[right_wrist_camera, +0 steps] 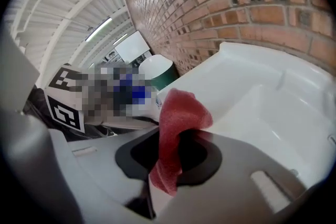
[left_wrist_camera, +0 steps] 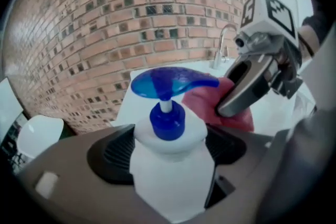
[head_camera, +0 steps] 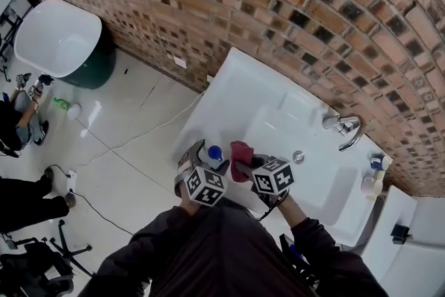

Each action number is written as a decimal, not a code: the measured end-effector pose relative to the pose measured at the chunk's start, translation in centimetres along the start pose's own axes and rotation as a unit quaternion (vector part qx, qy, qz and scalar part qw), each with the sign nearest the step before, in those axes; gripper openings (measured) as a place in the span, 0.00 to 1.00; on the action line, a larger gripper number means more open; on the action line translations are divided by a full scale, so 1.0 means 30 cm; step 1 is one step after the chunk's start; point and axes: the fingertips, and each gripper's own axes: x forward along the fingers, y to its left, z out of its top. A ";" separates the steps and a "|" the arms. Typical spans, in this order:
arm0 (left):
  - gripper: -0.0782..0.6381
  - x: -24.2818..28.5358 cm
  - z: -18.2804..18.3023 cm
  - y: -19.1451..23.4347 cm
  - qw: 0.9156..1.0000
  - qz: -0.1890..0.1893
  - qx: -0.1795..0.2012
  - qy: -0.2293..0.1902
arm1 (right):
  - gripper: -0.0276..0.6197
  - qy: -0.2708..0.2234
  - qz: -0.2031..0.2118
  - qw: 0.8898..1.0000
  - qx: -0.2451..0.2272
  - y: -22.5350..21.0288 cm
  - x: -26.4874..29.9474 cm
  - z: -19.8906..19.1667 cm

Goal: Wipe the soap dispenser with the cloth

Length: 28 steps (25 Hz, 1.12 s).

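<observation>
The soap dispenser (left_wrist_camera: 170, 178) is a white bottle with a blue pump head (left_wrist_camera: 170, 81). My left gripper (left_wrist_camera: 169, 150) is shut on its body, one dark pad on each side. In the head view the dispenser (head_camera: 215, 151) is held over the sink's front left corner. My right gripper (right_wrist_camera: 170, 157) is shut on a red cloth (right_wrist_camera: 178, 113), which folds up out of its jaws. Seen from the left gripper view, the right gripper (left_wrist_camera: 252, 81) presses the cloth (left_wrist_camera: 233, 110) just right of the pump spout. In the head view the cloth (head_camera: 241, 158) sits beside the dispenser.
A white sink (head_camera: 257, 90) runs along a brick wall, with a chrome faucet (head_camera: 348, 130) and a drain (head_camera: 298, 156). Two small bottles (head_camera: 375, 174) stand at its right end. A white-lidded bin (head_camera: 59, 38) and cables lie on the floor at left, where people stand.
</observation>
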 end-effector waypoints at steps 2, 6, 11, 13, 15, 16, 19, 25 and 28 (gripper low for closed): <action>0.79 -0.017 0.003 -0.014 1.000 -0.023 -0.005 -0.007 | 0.15 -0.009 0.002 1.000 0.017 0.002 -0.005 -0.005; 0.84 -0.104 -0.004 -0.028 0.997 -0.067 -0.005 -0.026 | 0.15 -0.048 0.021 0.996 0.075 0.039 -0.033 0.006; 0.74 -0.332 0.026 0.024 0.989 -0.054 -0.040 -0.131 | 0.15 -0.183 0.116 0.915 0.341 0.094 -0.085 0.081; 0.63 -0.394 -0.002 0.037 0.986 -0.031 -0.062 -0.152 | 0.15 -0.209 0.123 0.881 0.407 0.083 -0.074 0.075; 0.62 -0.429 -0.047 0.044 0.985 -0.011 -0.083 -0.154 | 0.15 -0.201 0.107 0.882 0.411 0.072 -0.048 0.048; 0.62 -0.441 -0.068 0.047 0.984 -0.003 -0.090 -0.152 | 0.15 -0.195 0.101 0.887 0.407 0.070 -0.035 0.035; 0.62 -0.467 -0.107 0.066 0.984 0.009 -0.100 -0.149 | 0.15 -0.191 0.108 0.884 0.413 0.071 -0.009 0.020; 0.62 -0.507 -0.140 0.102 0.984 0.027 -0.102 -0.146 | 0.15 -0.188 0.103 0.871 0.442 0.052 0.052 -0.002; 0.62 -0.522 -0.165 0.108 0.983 0.033 -0.109 -0.144 | 0.15 -0.173 0.088 0.867 0.460 0.021 0.105 -0.039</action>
